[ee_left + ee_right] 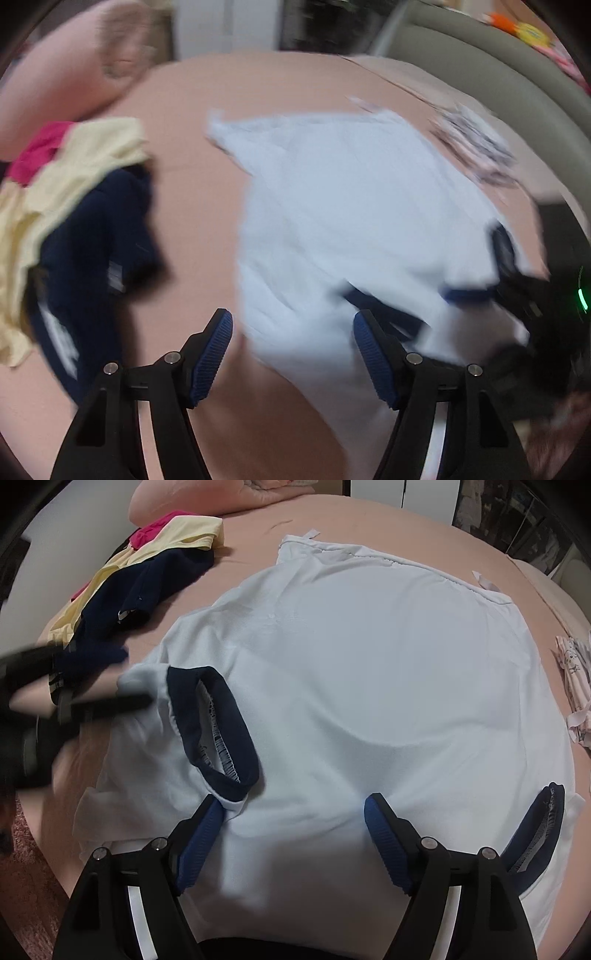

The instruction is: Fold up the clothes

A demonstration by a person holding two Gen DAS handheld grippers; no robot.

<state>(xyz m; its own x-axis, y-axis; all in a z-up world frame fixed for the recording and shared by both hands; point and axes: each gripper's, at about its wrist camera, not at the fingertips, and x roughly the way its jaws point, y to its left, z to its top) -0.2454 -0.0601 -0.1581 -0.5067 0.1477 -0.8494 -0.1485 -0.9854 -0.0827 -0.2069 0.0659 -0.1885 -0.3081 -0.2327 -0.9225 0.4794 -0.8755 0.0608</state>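
Across the middle of the bed (243, 539), on its pink sheet, a white T-shirt (369, 664) lies spread out, its hem toward the far edge and its navy collar (218, 731) toward the near edge. The right wrist view shows this sharply: the collar sits on a folded-over flap at the shirt's near left part, and a navy sleeve cuff (539, 830) lies at the near right edge. The right tongs (295, 812) hang over the shirt's near part with their blue pads spread wide; the left pad lies just beside the collar's near end, and nothing is pinched between them. At the left of this view the left tongs (107, 698) appear as a dark blur near the shirt's folded flap.

The left wrist view is smeared by motion, yet it shows the left tongs (291, 336) clearly spread, with the shirt's (351, 206) near edge running between the pads, which do not press on it. It also shows the right tongs (517, 280) at the shirt's right side, dark and blurred.

Both views show a heap of clothes (122, 590) toward the bed's far left corner: yellow, pink and navy pieces. A patterned folded garment (576, 686) lies at the right edge, seen in part in the right wrist view and whole but blurred in the left one. A pink pillow (55, 74) lies at the far left.
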